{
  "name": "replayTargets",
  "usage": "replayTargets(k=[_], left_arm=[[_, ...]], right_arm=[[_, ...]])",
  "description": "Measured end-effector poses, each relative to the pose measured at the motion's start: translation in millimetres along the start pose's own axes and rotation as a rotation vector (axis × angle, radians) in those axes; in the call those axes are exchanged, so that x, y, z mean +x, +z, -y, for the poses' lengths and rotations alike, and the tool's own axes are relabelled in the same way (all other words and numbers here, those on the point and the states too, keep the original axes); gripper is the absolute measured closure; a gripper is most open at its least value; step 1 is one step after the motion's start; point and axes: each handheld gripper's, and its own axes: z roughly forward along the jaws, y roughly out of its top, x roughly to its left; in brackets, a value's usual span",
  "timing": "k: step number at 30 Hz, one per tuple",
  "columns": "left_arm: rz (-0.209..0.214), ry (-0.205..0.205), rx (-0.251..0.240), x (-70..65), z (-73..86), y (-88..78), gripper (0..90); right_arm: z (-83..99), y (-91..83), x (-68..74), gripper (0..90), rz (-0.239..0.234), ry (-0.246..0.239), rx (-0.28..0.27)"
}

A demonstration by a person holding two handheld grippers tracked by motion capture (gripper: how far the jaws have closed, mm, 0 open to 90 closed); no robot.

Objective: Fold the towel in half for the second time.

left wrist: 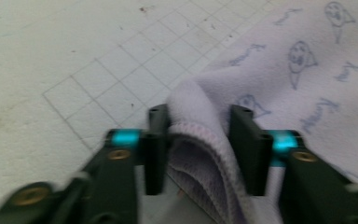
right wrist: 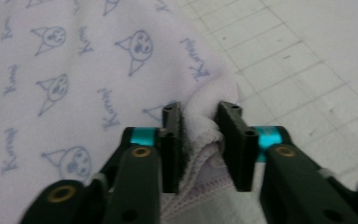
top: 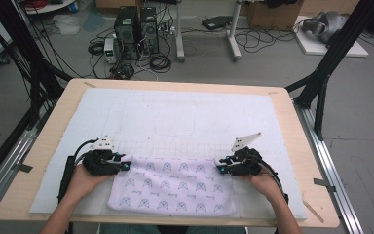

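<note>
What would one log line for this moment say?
work: folding cloth | left gripper: shut on far left corner | right gripper: shut on far right corner | cloth: flat on mat, near edge

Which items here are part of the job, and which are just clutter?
In the job:
- pale lilac cat-print fleece cloth
- left tongs, gripping its far-left corner
- right tongs, gripping its far-right corner
- white gridded table mat

Lying about:
- two black computer towers on the floor
- tangled black cables
- brown cardboard box
</note>
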Motion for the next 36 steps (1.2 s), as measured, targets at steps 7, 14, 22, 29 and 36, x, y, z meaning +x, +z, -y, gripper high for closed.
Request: replayTargets(k=[7, 14, 22, 29, 36], left_arm=[[-0.085, 0.02, -0.053, -3.1, -11.8, -2.7, 77.9], [-0.191, 0.013, -0.117, 19.0, -58.2, -0.9, 78.6], [-0.384, -0.058, -0.123, 67.8, -104.6, 9.6, 49.2], [-0.283, -0.074, -0.092, 63.1, -70.9, 7.2, 45.3], [-0.123, -0.004, -0.071, 29.5, -30.4, 5.1, 63.2]], right_arm=[[-9.7, -5.7, -1.7, 80.3, 0.067, -0.016, -0.017], [-39.1, -17.7, -30.0, 80.7, 0.163, 0.002, -0.056], [-92.8, -26.0, -80.1, 54.7, 0.333, 0.05, -0.123], [-81.5, -2.8, -69.0, 51.6, 0.223, 0.059, -0.084], [-58.0, 7.6, -34.2, 54.8, 0.138, 0.014, -0.075]])
